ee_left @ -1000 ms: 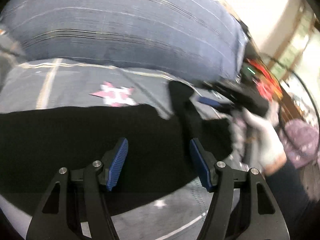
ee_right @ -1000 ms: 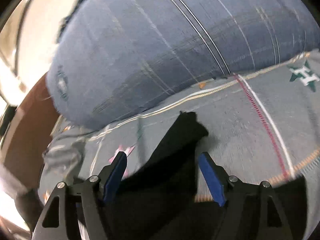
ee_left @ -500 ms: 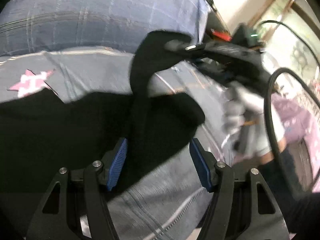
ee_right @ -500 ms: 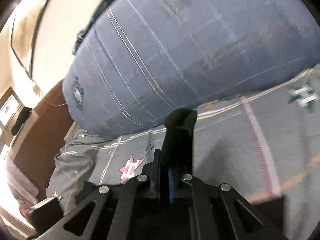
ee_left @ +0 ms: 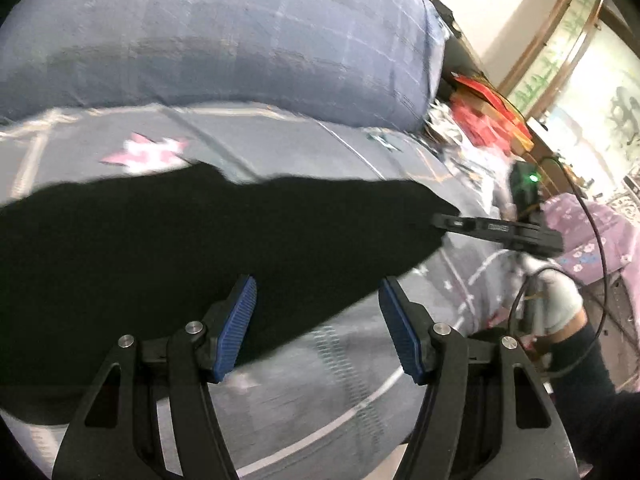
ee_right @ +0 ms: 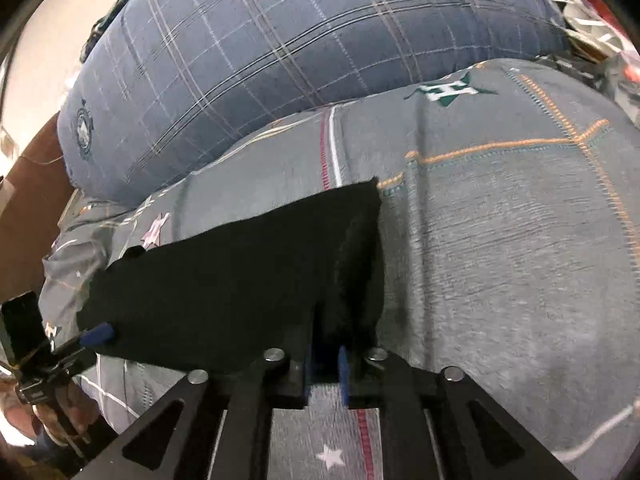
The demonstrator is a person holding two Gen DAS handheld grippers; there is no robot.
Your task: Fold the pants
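The black pants (ee_left: 180,248) lie spread across a grey bedspread (ee_left: 320,380); they also show in the right wrist view (ee_right: 224,292). My left gripper (ee_left: 318,328) is open, its blue pads either side of the pants' near edge, holding nothing. My right gripper (ee_right: 326,364) is shut on the right end of the pants and holds it stretched out to the right; it shows in the left wrist view (ee_left: 452,222) at the cloth's right tip. The left gripper shows at the far left of the right wrist view (ee_right: 96,334).
A big blue plaid pillow (ee_right: 300,52) lies along the back of the bed. Red boxes and clutter (ee_left: 484,112) sit beyond the bed's right end, next to a purple flowered cloth (ee_left: 592,232). A black cable (ee_left: 592,240) hangs by the right hand.
My right gripper shut on the pants' end, lifted it, then pulled it out to the right and down, so the cloth now lies stretched flat. My left gripper stayed open.
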